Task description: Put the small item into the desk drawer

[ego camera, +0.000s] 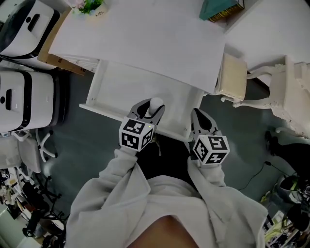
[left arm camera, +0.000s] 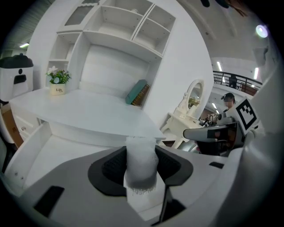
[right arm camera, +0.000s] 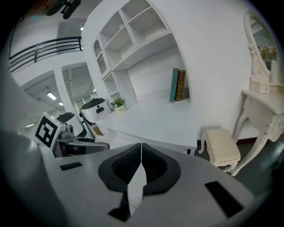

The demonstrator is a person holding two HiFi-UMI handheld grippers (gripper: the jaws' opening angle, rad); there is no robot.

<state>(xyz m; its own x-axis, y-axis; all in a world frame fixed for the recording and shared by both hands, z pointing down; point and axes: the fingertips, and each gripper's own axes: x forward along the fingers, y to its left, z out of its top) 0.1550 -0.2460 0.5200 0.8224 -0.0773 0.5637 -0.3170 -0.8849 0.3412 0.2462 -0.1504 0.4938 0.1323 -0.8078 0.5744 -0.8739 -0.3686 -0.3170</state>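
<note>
The small item [ego camera: 156, 102] is a white, slightly see-through cylinder [left arm camera: 141, 159], standing upright between the dark pads of my left gripper [ego camera: 153, 107], which is shut on it. That gripper hovers over the front rim of the open white desk drawer [ego camera: 118, 87], whose bare floor also shows in the left gripper view [left arm camera: 53, 153]. My right gripper [ego camera: 199, 120] is to the right of the drawer's front corner, below the desk top. In its own view the jaws of the right gripper [right arm camera: 141, 153] meet with nothing between them.
The white desk top [ego camera: 145, 34] carries a small potted plant [ego camera: 90, 6] and a teal book [ego camera: 220, 9]. A cushioned stool [ego camera: 233, 76] and an ornate white dressing table [ego camera: 290, 92] stand at the right. White machines [ego camera: 24, 94] stand on the floor at the left.
</note>
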